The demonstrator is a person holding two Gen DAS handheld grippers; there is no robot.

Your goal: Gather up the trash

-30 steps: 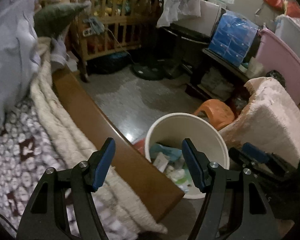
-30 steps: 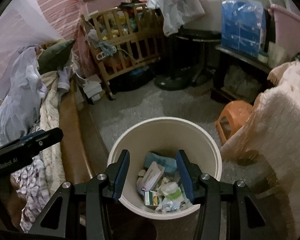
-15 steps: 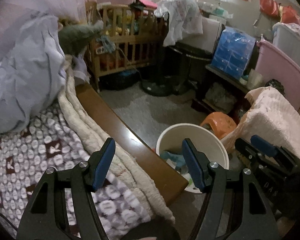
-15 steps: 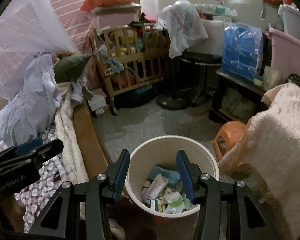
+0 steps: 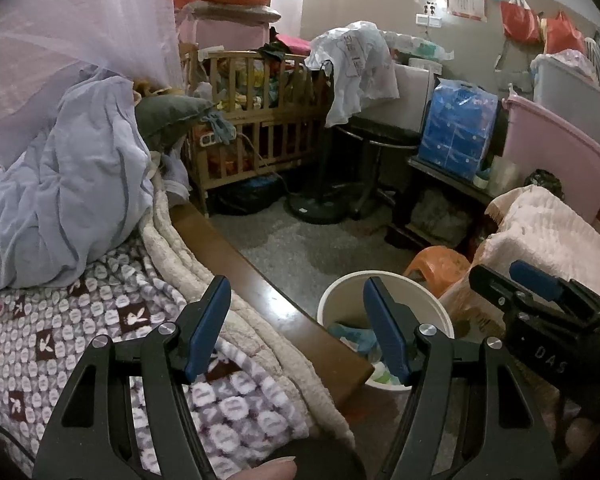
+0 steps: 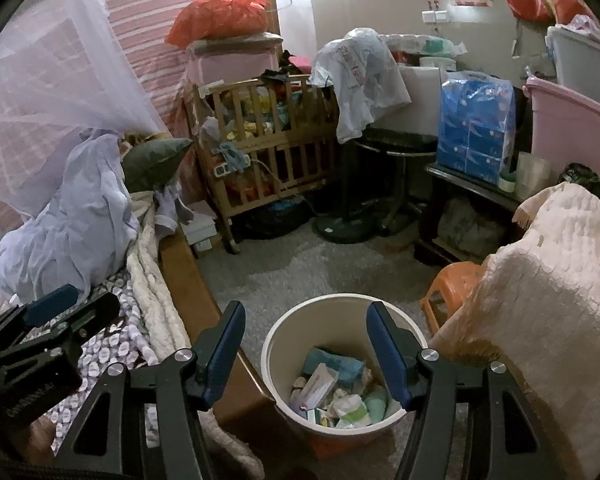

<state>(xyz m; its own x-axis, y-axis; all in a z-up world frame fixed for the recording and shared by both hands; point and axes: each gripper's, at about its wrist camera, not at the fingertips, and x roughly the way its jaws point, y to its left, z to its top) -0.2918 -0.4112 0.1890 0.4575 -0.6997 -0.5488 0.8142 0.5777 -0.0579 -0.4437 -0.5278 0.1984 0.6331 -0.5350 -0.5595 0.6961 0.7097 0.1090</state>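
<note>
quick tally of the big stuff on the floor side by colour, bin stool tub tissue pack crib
white: 1, the bin
orange: 1, the stool
pink: 1, the tub
blue: 1, the tissue pack
wood brown: 1, the crib
total: 5

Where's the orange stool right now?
In the right wrist view, the orange stool stands on the floor, right of the white bin, partly tucked under the pink blanket.

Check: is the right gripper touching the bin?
Apart. The right wrist view shows the right gripper open and empty above the bin, with its trash visible between the fingers.
</note>
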